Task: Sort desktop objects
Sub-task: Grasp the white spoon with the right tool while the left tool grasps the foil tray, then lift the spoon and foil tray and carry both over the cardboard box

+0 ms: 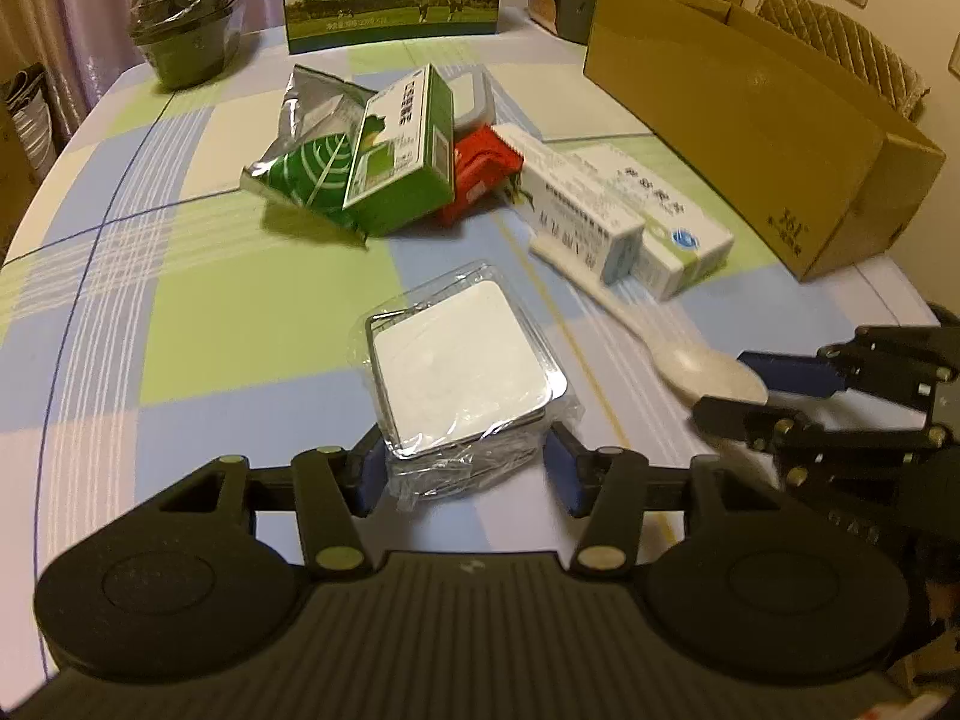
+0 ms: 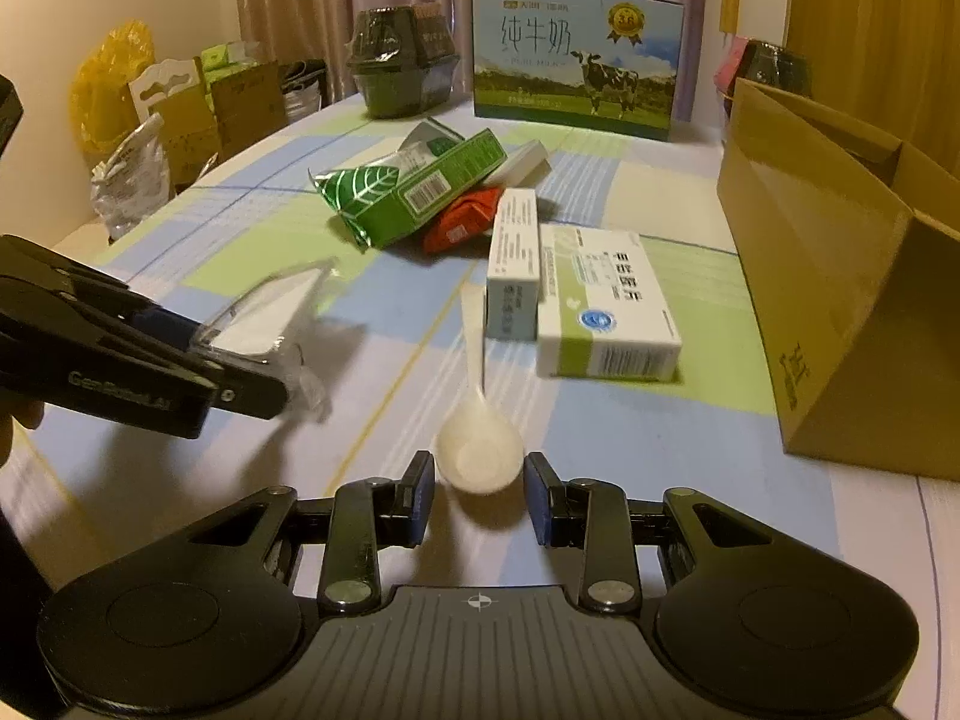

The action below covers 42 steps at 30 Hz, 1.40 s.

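My left gripper (image 1: 465,474) has its jaws on both sides of a plastic-wrapped white square box (image 1: 462,366), touching or nearly touching its wrap; the box also shows in the right wrist view (image 2: 264,315). My right gripper (image 2: 479,495) is open with the bowl of a white plastic spoon (image 2: 477,450) between its fingertips, the spoon lying on the checked tablecloth (image 2: 600,438). The spoon also shows in the left wrist view (image 1: 690,360). Beyond lie two white medicine boxes (image 2: 600,300), a green box (image 2: 432,192), a green foil bag (image 2: 354,192) and a red packet (image 2: 462,219).
An open cardboard box (image 2: 840,276) stands at the right. A milk carton case (image 2: 576,54) and a dark wrapped pot (image 2: 402,60) stand at the table's far edge. Bags and boxes (image 2: 180,114) sit beyond the left edge.
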{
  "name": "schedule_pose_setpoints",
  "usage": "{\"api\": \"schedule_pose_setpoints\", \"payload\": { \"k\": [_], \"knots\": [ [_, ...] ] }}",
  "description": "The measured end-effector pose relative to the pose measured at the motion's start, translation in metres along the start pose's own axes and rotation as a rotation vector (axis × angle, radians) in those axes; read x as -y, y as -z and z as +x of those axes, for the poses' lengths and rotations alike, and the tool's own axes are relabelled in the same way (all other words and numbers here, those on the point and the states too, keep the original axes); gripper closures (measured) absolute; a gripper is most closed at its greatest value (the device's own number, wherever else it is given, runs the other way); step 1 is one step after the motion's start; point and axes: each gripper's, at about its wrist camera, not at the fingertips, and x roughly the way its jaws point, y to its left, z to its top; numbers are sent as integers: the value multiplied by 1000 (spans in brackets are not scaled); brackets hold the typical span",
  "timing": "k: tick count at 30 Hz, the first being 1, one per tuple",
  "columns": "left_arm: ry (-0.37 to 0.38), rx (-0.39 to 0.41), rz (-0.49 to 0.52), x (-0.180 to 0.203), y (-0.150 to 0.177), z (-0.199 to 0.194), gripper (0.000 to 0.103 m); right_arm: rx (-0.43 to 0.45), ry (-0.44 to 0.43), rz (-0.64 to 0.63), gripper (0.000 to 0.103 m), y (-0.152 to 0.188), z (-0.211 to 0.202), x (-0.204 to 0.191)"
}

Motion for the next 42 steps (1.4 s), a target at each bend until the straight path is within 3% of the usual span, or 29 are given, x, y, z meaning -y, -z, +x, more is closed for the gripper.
{"api": "schedule_pose_setpoints", "payload": {
  "k": [5, 17, 20, 23, 27, 30, 32, 34, 42],
  "knots": [
    [-24, 7, -22, 1, 7, -6, 45, 20, 10, -2, 50, 1, 1, 0],
    [-59, 32, -49, 6, 5, 8, 38, 36, -6, 9, 50, -1, 12, 4],
    [-57, 48, -62, 7, 5, 10, 35, 41, -6, 6, 50, 0, 12, 5],
    [-63, 68, -64, 9, 4, 9, 25, 45, 0, 7, 50, 0, 13, 6],
    [-79, 82, -96, 8, 1, 13, 24, 46, 0, 4, 50, 1, 12, 6],
    [-80, 97, -91, 10, -1, 15, 27, 45, -1, 8, 50, 0, 12, 6],
    [-84, 92, -88, 10, -1, 16, 42, 44, -4, 11, 50, 0, 12, 6],
    [-80, 86, -86, 7, 0, 15, 47, 44, -7, 11, 50, 0, 12, 6],
    [-81, 74, -62, -2, 4, 1, 54, 43, -17, 7, 50, -2, 14, 2]
  ]
}}
